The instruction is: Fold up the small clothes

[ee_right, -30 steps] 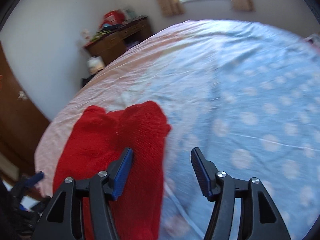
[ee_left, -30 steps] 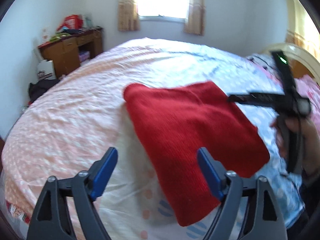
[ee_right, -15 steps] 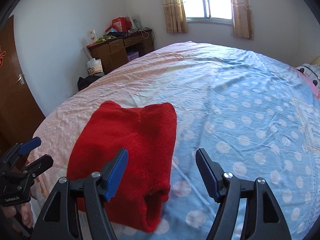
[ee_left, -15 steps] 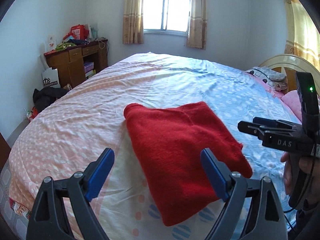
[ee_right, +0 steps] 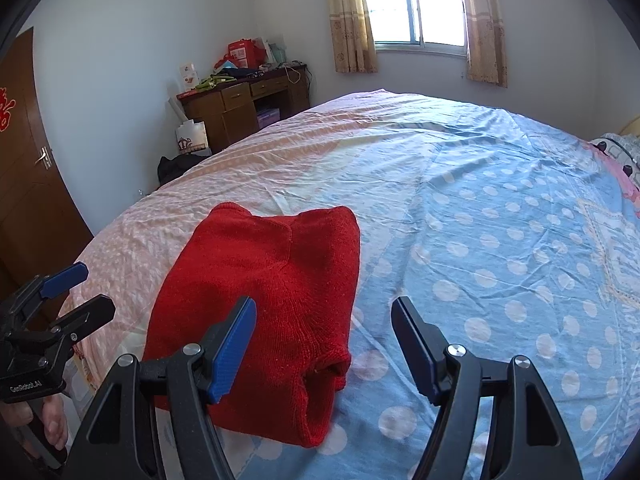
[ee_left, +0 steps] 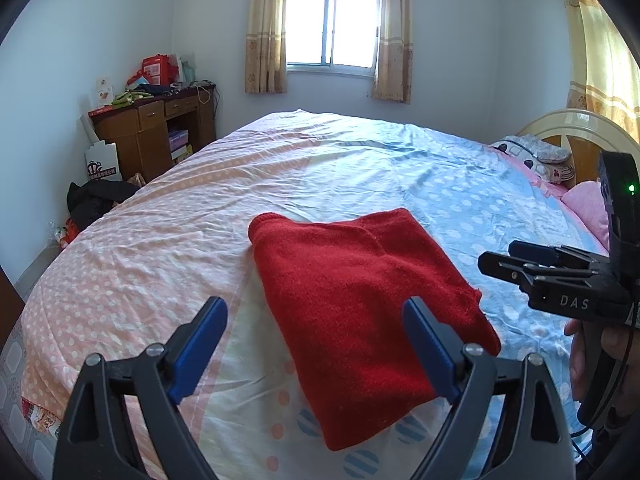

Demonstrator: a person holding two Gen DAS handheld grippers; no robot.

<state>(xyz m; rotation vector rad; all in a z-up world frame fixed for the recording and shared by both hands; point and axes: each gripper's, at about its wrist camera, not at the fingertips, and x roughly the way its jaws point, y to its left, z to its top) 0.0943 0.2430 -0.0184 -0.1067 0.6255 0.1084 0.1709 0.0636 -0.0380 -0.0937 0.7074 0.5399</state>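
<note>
A red knitted garment point(ee_left: 360, 304) lies folded into a flat rectangle on the bed point(ee_left: 160, 232); the right wrist view shows it as well point(ee_right: 272, 300). My left gripper point(ee_left: 316, 344) hangs open just above the garment's near left edge, nothing between its blue pads. Open too, my right gripper point(ee_right: 324, 340) hovers over the garment's near right corner, empty. Each gripper shows in the other's view, the right gripper point(ee_left: 516, 260) at the right edge, the left gripper point(ee_right: 76, 288) at the left edge, both apart from the cloth.
The bed sheet is pink dotted on the left and blue dotted on the right point(ee_right: 500, 240). Pillows point(ee_left: 536, 156) lie by the headboard at the right. A wooden desk point(ee_left: 152, 128) with clutter stands by the far wall, a dark bag point(ee_left: 96, 200) on the floor beside it.
Both grippers have drawn back and up from the garment. The right gripper slid right and opened a little wider, and the cloth now lies flat and free.
</note>
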